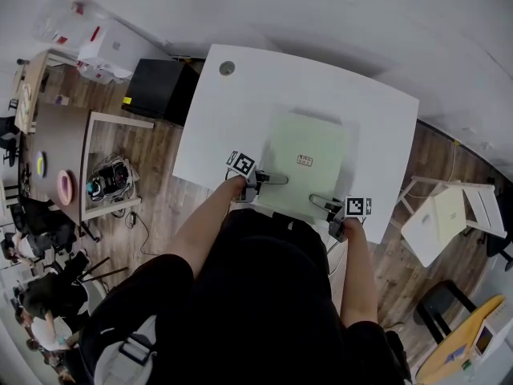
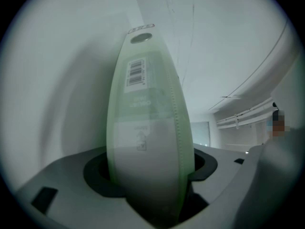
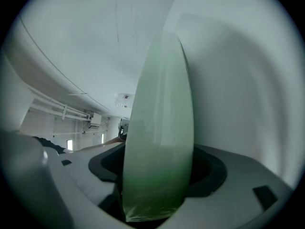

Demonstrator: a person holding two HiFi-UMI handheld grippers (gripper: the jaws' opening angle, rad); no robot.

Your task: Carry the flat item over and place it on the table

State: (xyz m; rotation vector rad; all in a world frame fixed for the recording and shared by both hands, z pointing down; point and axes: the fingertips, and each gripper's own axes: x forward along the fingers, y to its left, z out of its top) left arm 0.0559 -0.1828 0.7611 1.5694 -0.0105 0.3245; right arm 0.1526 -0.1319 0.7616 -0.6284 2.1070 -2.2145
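Note:
A flat pale-green packet [image 1: 309, 152] lies on the white table [image 1: 240, 95], its near edge toward me. My left gripper [image 1: 271, 180] is at the packet's near left edge. In the left gripper view the packet [image 2: 150, 128], with a barcode on it, stands edge-on and narrows where the jaws pinch it. My right gripper [image 1: 322, 203] is at the packet's near right corner. In the right gripper view the packet's edge [image 3: 159, 142] sits loose between wide jaws, with dark gaps on both sides.
A round cable hole [image 1: 227, 68] is at the table's far left corner. A black box [image 1: 156, 87] stands on the floor to the left of the table, and white chairs [image 1: 449, 211] to the right. People sit at the far lower left.

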